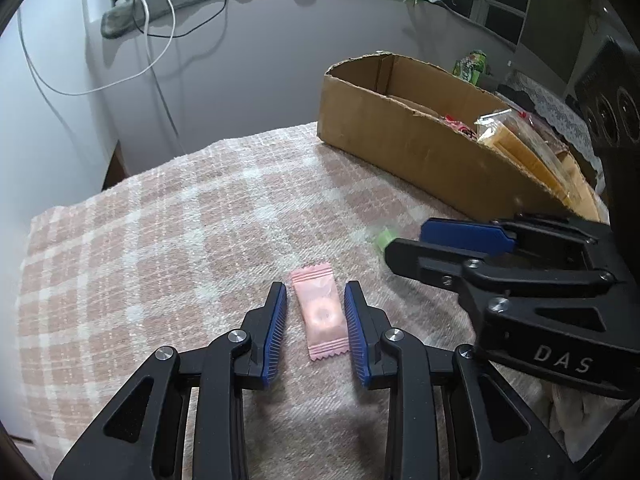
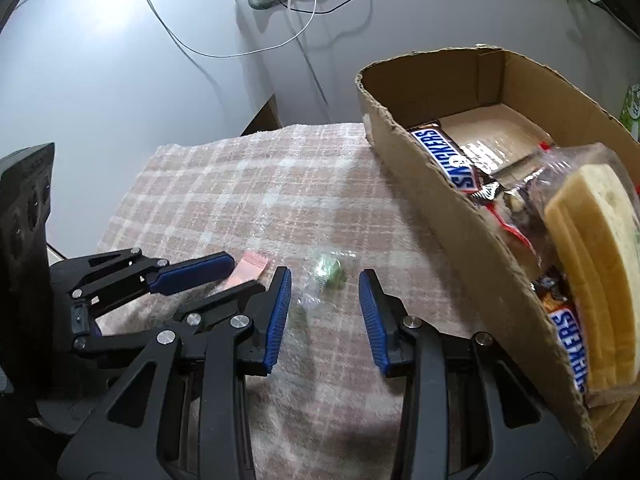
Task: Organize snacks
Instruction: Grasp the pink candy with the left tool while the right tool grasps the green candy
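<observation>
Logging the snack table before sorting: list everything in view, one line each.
Pink flat sachet candy: one, pink, on cloth between left gripper's fingers.
Green clear-wrapped candy: one, green, on cloth ahead of right gripper.
Brown cardboard box: one, brown, right of cloth.
Snickers bars: two visible, brown-blue, inside box.
Yellow wafer pack: one, yellow, in box.
Pink-white checked cloth: one, covers table.
Cables: white and black, hanging down the wall.
Left gripper: black, blue pads, open.
Right gripper: same, open.
</observation>
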Demonstrator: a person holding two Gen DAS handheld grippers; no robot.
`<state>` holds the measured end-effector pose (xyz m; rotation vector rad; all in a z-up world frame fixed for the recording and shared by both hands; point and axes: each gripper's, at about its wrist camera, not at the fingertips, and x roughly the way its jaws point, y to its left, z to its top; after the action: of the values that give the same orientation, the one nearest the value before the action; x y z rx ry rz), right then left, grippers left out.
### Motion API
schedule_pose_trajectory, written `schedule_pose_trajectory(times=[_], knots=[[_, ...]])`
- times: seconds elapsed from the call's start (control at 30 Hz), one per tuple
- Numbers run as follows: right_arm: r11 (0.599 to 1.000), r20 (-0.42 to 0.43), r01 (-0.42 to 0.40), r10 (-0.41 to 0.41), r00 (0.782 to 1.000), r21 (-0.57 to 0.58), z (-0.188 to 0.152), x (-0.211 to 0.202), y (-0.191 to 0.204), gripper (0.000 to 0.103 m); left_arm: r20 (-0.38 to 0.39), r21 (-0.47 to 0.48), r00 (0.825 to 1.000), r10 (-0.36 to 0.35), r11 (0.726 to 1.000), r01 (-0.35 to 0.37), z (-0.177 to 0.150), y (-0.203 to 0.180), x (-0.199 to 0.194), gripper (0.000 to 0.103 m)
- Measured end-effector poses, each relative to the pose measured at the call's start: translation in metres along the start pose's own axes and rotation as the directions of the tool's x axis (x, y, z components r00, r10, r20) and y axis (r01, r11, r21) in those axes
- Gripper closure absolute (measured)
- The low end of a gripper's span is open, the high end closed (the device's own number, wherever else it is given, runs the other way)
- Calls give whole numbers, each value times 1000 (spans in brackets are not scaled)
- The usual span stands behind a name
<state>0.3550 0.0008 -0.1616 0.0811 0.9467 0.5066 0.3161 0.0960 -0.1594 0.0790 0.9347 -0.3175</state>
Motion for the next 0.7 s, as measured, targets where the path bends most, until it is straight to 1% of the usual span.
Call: schedule_pose_trajectory(times=[0.1, 0.23, 0.3, 0.4, 0.43, 0.53, 0.6, 0.7], knots=[[999, -6, 17, -17, 1000, -31, 2, 2, 5, 67, 2, -4, 1000, -2, 1000, 2, -1, 0, -1, 76], [996, -10, 45, -46, 999, -73, 0, 4, 9, 78, 3, 1, 1000, 16, 1000, -16, -2, 1, -2, 81], [996, -14, 43, -45, 999, -82, 0, 4, 8, 79, -2, 5, 999, 32, 999, -32, -4, 3, -4, 83], [992, -15, 58, -60, 998, -111, 0, 3, 11, 79, -9, 3, 999, 37, 999, -37, -8, 4, -6, 83], [991, -14, 59, -62, 998, -117, 0, 3, 12, 80, -11, 1, 999, 43, 999, -43, -8, 3, -6, 82], [991, -16, 48, -51, 999, -125, -1, 1, 12, 82, -3, 17, 998, 67, 998, -67, -8, -2, -6, 82], [991, -7, 41, -42, 999, -126, -1, -2, 12, 82, -2, 2, 998, 65, 998, -65, -10, 0, -6, 84], [991, 10, 33, -32, 999, -132, -1, -8, 13, 82, 3, -8, 996, 86, 996, -86, -12, -2, -9, 85]])
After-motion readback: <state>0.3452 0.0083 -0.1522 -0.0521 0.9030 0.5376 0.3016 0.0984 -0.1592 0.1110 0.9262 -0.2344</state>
